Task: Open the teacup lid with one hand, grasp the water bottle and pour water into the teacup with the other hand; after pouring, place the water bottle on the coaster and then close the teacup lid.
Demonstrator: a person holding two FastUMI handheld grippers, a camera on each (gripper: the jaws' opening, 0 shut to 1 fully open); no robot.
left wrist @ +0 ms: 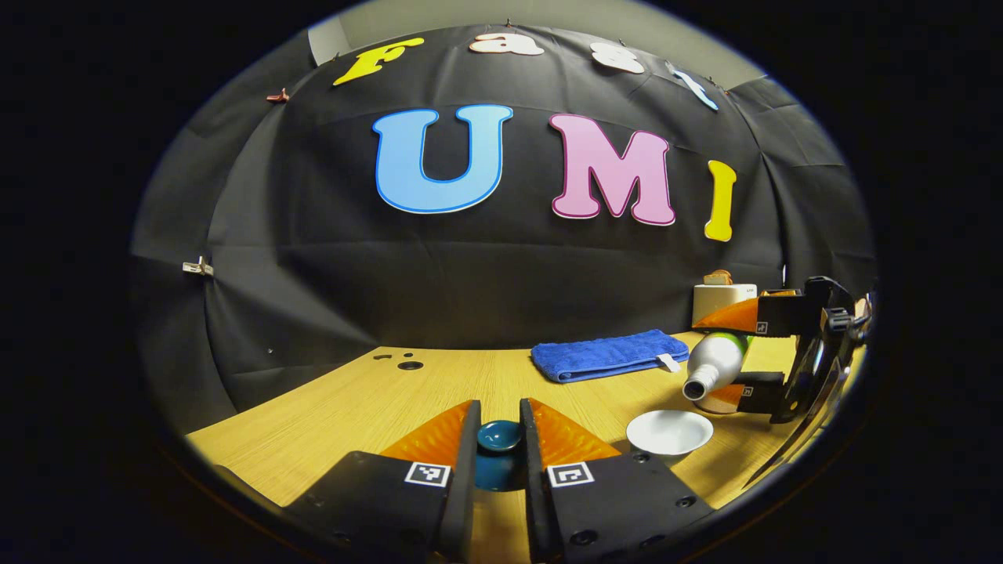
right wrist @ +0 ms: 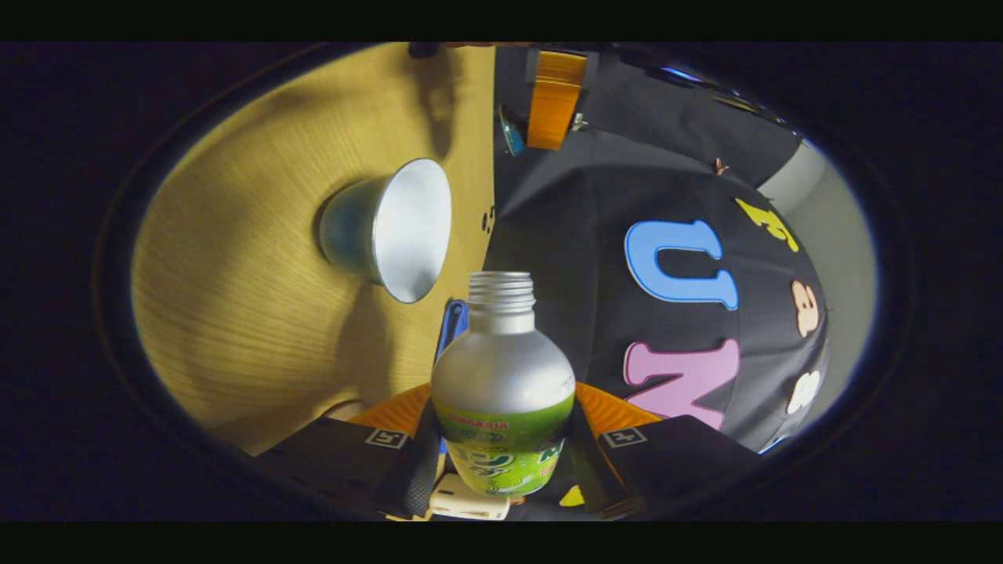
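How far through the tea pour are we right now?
Done: the lid is off, gripped by the left gripper, and the teacup stands open. In hand: the right gripper holds the water bottle tipped toward the teacup; no stream is discernible. Left: finish pouring, set the bottle on the coaster, replace the lid.
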